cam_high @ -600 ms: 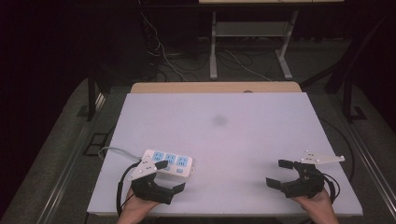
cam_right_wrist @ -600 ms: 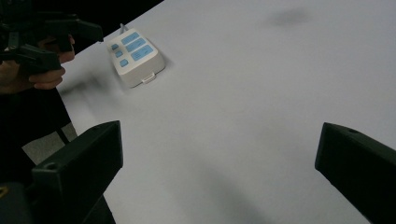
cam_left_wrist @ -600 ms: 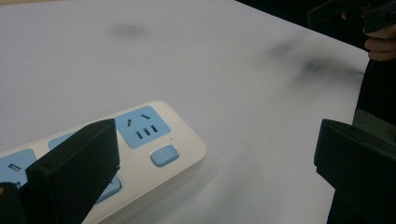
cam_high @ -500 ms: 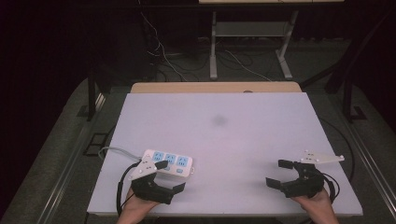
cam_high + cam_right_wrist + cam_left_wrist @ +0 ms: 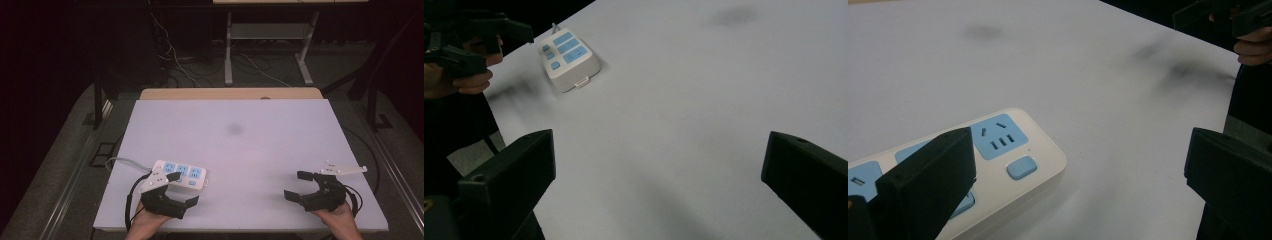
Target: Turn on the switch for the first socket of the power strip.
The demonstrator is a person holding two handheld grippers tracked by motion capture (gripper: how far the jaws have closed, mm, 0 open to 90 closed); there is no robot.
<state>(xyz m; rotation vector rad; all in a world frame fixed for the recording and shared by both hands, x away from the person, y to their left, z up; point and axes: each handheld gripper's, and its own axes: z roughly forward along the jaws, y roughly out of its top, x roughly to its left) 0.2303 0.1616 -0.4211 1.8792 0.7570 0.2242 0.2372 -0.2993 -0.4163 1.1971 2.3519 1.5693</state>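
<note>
My left gripper (image 5: 181,189) is wide open and holds nothing, right next to the power strip (image 5: 181,174) near the table's (image 5: 250,145) front left corner. My right gripper (image 5: 300,185) is open and empty too, far off. I think the strip is hard, smooth and light; I'd pinch its long sides.

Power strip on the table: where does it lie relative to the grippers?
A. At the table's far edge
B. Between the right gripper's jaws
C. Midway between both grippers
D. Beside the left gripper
D: the power strip lies by the open left gripper, far from the right gripper.
</note>
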